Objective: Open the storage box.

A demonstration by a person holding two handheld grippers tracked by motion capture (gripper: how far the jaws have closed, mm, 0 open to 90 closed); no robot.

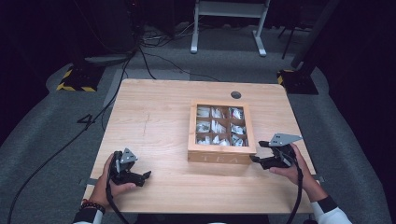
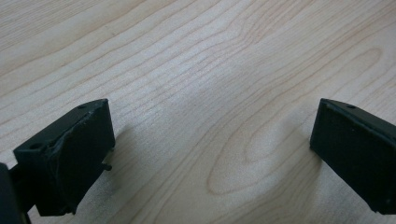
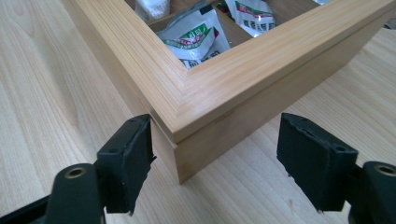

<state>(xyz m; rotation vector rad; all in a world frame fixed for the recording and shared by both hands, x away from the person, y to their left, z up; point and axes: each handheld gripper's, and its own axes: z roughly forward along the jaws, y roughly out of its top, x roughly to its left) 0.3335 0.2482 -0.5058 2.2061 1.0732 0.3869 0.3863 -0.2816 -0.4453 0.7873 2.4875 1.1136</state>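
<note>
Nearest the camera, two hands are seen at the front edge of the worktop (image 1: 159, 112), and a claw is held in each.

The left claw (image 1: 145, 176) is held low over bare wood, well apart from the box. In the left gripper view its two black jaws are spread wide, and nothing but wood grain is seen between them. Nothing is held by it.

The right claw (image 1: 253, 159) is pointed at the near right corner of the tea box (image 1: 221, 127). In the right gripper view (image 3: 215, 154) the jaws are spread wide, one on each side of that corner. The left jaw is very close to the box wall at the line where the lid meets the base; whether it touches cannot be told. The right jaw is kept apart from the wood. The box is not gripped.

The tea box is set on the worktop just in front of the right claw and far off to the side of the left claw. Its lid is shut. Through the window in the lid, tea bags (image 3: 196, 35) are seen in small squares.
</note>
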